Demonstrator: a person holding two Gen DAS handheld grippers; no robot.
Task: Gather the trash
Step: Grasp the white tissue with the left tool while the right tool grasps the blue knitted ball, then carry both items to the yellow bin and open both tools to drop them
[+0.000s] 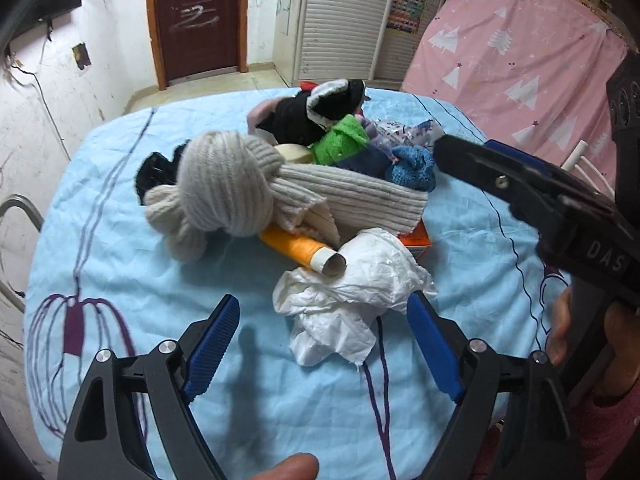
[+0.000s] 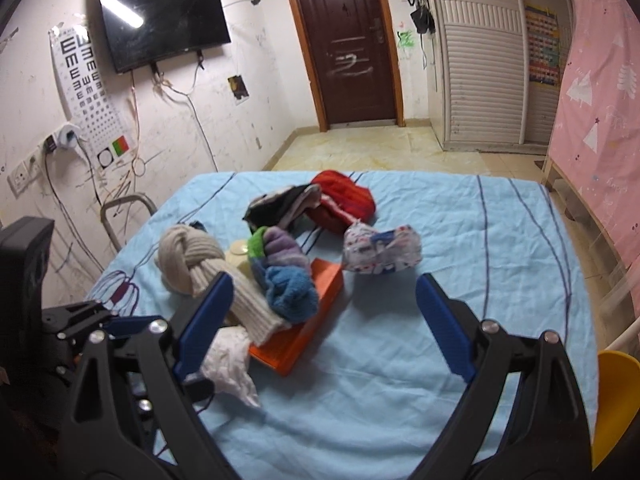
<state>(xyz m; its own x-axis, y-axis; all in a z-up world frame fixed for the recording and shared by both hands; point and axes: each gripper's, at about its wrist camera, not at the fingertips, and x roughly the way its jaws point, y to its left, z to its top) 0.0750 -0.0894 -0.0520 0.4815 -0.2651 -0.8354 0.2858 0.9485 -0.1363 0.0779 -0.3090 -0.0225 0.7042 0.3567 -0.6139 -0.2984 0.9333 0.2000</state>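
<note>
My left claw (image 1: pixel 324 312) hangs spread wide over the blue tablecloth (image 1: pixel 120 264), its pads on either side of the crumpled white tissue (image 1: pixel 348 300) without pressing it. The tissue lies at the near edge of the pile, touching an orange thread spool (image 1: pixel 300 254) at its eleven o'clock, with a knotted beige knit sock (image 1: pixel 224 188) beyond. My right claw (image 2: pixel 324 312) is spread too, holding nothing; the tissue (image 2: pixel 230 364) shows at its seven o'clock, beside the orange box (image 2: pixel 304 336).
</note>
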